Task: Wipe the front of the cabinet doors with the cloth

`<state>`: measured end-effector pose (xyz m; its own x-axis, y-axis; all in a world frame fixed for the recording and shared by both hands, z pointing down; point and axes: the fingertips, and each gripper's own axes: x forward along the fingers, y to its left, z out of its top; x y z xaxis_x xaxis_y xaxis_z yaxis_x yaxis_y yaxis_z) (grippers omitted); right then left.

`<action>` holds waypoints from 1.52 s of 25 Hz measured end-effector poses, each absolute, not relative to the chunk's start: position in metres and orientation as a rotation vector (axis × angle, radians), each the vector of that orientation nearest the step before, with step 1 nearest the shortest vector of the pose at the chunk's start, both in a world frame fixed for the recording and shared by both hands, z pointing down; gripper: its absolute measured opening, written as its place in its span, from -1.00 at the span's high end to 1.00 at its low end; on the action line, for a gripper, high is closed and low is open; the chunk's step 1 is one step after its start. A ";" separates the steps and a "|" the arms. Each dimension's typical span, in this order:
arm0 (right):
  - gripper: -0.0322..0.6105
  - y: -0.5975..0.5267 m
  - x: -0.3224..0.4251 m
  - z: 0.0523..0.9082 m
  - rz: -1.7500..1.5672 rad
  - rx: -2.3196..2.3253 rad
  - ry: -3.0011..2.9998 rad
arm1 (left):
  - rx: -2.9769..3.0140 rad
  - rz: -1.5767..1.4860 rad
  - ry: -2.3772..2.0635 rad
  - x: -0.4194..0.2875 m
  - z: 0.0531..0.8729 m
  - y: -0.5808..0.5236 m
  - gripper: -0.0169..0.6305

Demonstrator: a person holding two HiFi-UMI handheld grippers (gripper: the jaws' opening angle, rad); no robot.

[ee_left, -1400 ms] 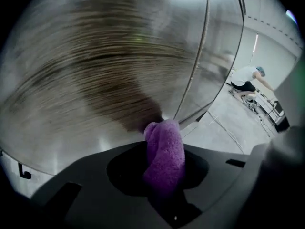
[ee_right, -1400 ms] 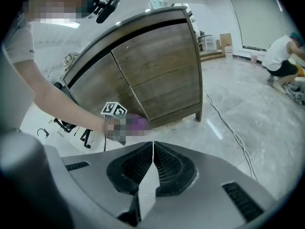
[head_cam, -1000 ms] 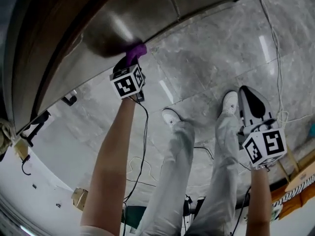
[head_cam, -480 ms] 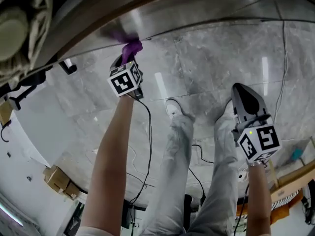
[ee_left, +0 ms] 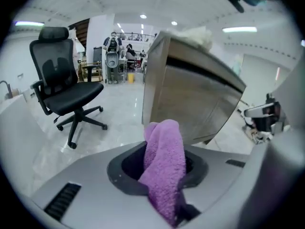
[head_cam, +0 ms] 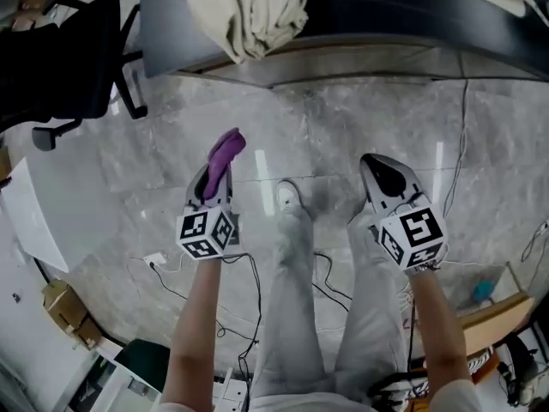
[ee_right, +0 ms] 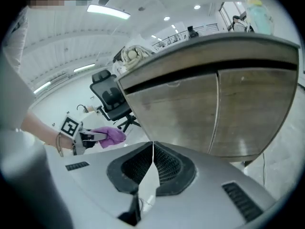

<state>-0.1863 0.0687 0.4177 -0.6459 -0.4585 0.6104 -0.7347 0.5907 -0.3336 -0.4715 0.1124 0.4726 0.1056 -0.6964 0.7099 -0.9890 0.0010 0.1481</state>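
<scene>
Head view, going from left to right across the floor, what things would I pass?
Black office chair → left gripper, jaws shut on the purple cloth → white shoe → right gripper, jaws together with nothing between them.

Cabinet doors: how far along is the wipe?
Done: the cloth was rubbing the doors a second ago. In hand: the left hand-held gripper grips it, now clear of them. Left: unwiped area doesn't show; the right hand-held gripper is shut, empty.
</scene>
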 end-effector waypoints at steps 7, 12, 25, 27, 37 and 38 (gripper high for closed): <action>0.81 0.059 -0.155 0.276 0.587 0.994 -2.412 | 1.976 0.264 -1.535 -0.373 0.275 0.139 0.63; 0.81 0.074 -0.124 0.153 0.490 1.101 -2.478 | 2.144 0.081 -1.491 -0.329 0.128 0.149 0.63; 0.81 0.167 -0.068 -0.042 0.436 1.262 -2.614 | 2.340 -0.047 -1.439 -0.273 -0.058 0.197 0.63; 0.81 0.170 -0.061 -0.056 0.445 1.311 -2.635 | 2.317 -0.073 -1.451 -0.270 -0.066 0.200 0.63; 0.82 0.174 -0.015 -0.139 0.284 1.534 -2.748 | 2.522 -0.093 -1.572 -0.262 -0.142 0.189 0.63; 0.82 0.174 -0.014 -0.147 0.263 1.542 -2.755 | 2.526 -0.117 -1.572 -0.263 -0.148 0.188 0.63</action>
